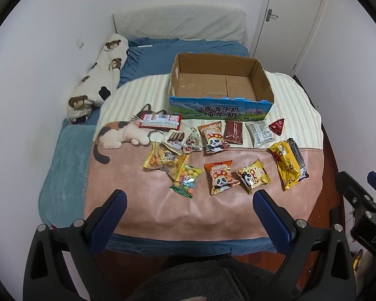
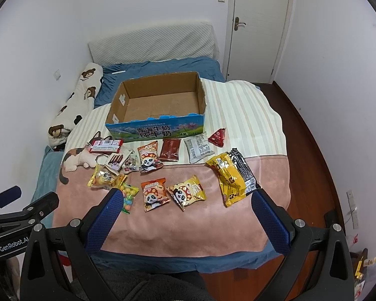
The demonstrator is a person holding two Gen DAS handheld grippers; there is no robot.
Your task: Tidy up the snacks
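Left hand-held gripper (image 1: 189, 209) and right hand-held gripper (image 2: 185, 208) both spread wide, holding nothing, above the bed's near edge. Snack packets (image 1: 223, 176) lie scattered on the blanket (image 1: 150, 208); empty cardboard box (image 1: 220, 85) at 12 o'clock behind them.

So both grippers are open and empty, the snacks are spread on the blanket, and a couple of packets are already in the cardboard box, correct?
Not quite. The cardboard box holds nothing yet; the right wrist view shows its bare bottom. The rest stands: the left gripper and right gripper are open and empty, and the snacks, such as the yellow packet, are spread on the blanket.
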